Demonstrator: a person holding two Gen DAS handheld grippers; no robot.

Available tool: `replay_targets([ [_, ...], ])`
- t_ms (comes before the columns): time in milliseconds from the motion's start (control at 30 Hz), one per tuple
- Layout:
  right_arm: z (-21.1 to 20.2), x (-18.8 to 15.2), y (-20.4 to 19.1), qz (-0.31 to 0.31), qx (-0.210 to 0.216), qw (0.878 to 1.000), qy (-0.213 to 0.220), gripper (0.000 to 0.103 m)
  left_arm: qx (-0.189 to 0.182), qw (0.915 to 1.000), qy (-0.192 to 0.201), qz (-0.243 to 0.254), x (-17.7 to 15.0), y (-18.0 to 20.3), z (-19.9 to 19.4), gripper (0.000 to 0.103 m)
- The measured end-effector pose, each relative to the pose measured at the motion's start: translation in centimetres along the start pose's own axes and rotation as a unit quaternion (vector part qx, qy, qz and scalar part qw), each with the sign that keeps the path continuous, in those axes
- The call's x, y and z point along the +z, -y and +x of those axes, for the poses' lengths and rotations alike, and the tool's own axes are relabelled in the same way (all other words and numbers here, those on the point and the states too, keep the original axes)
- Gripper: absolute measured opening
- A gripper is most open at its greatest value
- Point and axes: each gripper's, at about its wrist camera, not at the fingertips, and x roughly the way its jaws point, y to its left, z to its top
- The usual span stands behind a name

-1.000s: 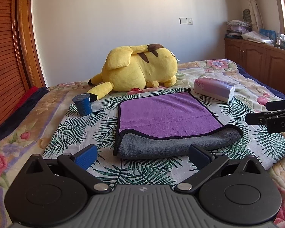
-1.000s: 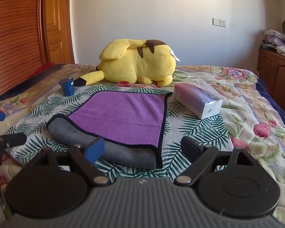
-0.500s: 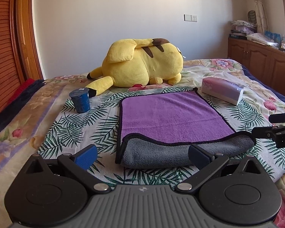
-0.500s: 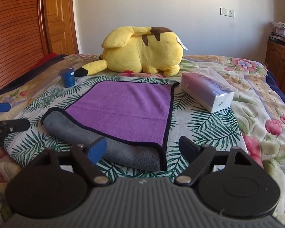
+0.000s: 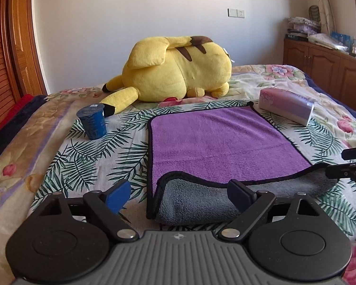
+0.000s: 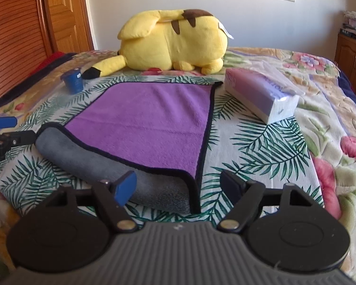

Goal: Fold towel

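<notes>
A purple towel (image 5: 216, 140) with black trim and a grey underside lies folded on the bed; it also shows in the right wrist view (image 6: 149, 123). Its grey fold (image 5: 201, 201) faces me. My left gripper (image 5: 180, 193) is open and empty, its fingers straddling the fold's near-left corner, just short of it. My right gripper (image 6: 179, 186) is open and empty, its fingers straddling the fold's near-right corner (image 6: 175, 197). Each gripper's fingers show at the edge of the other's view: the right gripper's fingers (image 5: 351, 163), the left gripper's fingers (image 6: 7, 130).
A yellow plush toy (image 5: 178, 71) lies beyond the towel. A blue cup (image 5: 92, 121) stands to the left. A tissue pack (image 5: 287, 104) lies to the right. The bed cover (image 5: 83, 166) has palm-leaf and flower prints. Wooden cabinets (image 5: 325, 64) stand at the right.
Both grippers have moved forward and lower toward the towel's folded near edge. Both stay open. The towel has not moved.
</notes>
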Motion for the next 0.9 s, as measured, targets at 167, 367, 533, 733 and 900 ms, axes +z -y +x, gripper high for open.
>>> replay_targets([
  [167, 0.7, 0.0, 0.6, 0.009, 0.003, 1.000, -0.019, 0.077, -0.004, 0.9996, -0.025, -0.010, -0.3, -0.9, 1.9, 0.065],
  [367, 1.2, 0.1, 1.1, 0.012, 0.006, 0.999, -0.034, 0.071, -0.007, 0.9993, -0.033, -0.013, 0.0, -1.9, 3.3, 0.057],
  [533, 1.5, 0.1, 1.5, 0.015, 0.008, 0.999, -0.040, 0.065, -0.026, 0.9988, -0.032, -0.027, 0.6, -2.8, 3.9, 0.043],
  [733, 1.9, -0.1, 1.7, 0.017, 0.011, 0.999, -0.049, 0.062, -0.043, 0.9977, -0.039, -0.035, 0.8, -3.0, 4.4, 0.025],
  [900, 2.3, -0.1, 2.0, 0.022, 0.013, 0.998, -0.056, 0.058, -0.044, 0.9972, -0.044, -0.041, 0.6, -3.2, 4.7, 0.018],
])
